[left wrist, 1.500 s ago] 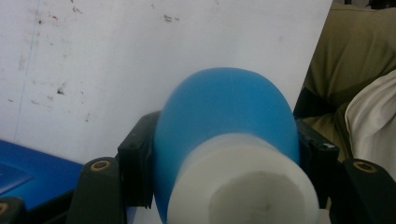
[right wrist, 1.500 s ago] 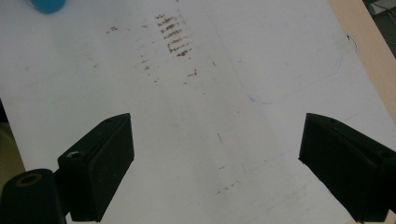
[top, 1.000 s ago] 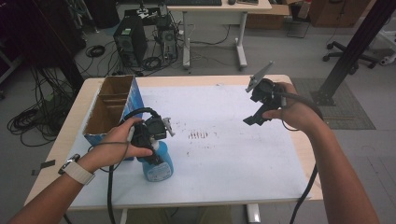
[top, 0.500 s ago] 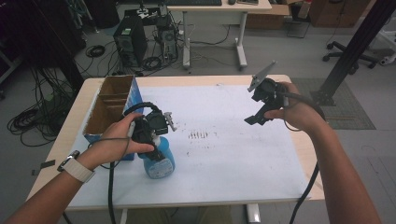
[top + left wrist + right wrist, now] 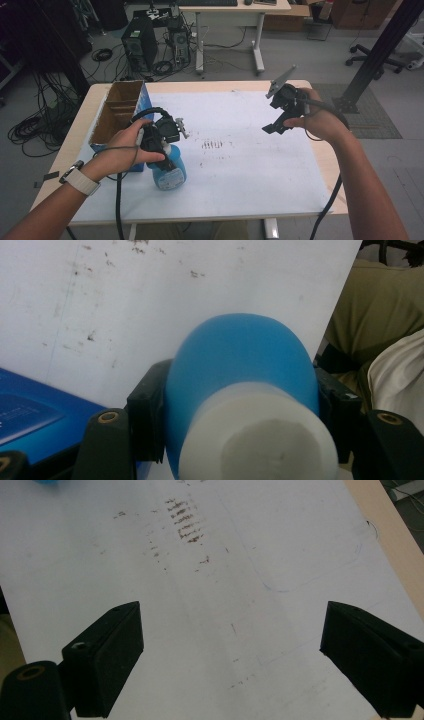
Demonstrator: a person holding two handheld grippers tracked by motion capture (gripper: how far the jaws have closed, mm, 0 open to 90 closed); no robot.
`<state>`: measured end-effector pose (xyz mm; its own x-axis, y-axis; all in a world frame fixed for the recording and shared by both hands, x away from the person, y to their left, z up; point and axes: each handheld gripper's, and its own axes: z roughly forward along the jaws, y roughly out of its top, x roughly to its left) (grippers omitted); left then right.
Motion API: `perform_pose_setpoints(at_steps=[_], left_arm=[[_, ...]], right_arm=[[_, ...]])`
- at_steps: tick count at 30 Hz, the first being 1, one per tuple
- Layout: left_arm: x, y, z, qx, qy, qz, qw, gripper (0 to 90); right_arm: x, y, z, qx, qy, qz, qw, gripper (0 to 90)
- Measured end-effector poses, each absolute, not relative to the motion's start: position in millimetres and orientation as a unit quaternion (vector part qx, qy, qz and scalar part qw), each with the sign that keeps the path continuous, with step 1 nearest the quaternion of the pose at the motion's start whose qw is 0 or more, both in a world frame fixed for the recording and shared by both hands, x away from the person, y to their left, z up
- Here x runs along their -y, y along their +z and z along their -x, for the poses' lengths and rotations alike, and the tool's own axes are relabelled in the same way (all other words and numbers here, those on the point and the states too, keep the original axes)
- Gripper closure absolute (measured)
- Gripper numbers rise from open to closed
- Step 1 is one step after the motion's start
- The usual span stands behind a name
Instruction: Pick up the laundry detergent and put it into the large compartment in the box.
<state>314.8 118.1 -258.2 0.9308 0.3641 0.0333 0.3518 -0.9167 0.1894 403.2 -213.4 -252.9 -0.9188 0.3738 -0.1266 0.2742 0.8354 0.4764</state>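
Bottle point(image 5: 169, 172): blue body, white cap. Box point(image 5: 116, 120): blue outside, brown cardboard inside. Table sheet point(image 5: 240, 170): white, brown smudge marks mid-sheet; tan wood at table edges. Gripper jaws black.

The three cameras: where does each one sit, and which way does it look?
High view: above the person's side, looking forward and down on the table; both forearms show.
Left gripper view: rides the left gripper, its jaws clamped on the blue bottle.
Right gripper view: rides the right gripper, facing the white sheet, jaws wide apart.
Shared: high and left gripper views show the bottle.
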Motion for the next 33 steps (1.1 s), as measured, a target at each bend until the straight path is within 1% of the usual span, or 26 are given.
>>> perform_pose_setpoints(at_steps=[16, 33], left_arm=[[-118, -248, -313, -0.2, 0.039, -0.975, 0.088, 37.4], [-120, -221, -313, -0.238, 0.047, -0.966, 0.09, 37.4]], right_arm=[[213, -250, -402, -0.951, 0.235, -0.169, 0.11, 10.3], [212, -249, -401, -0.951, 0.235, -0.165, 0.11, 10.3]])
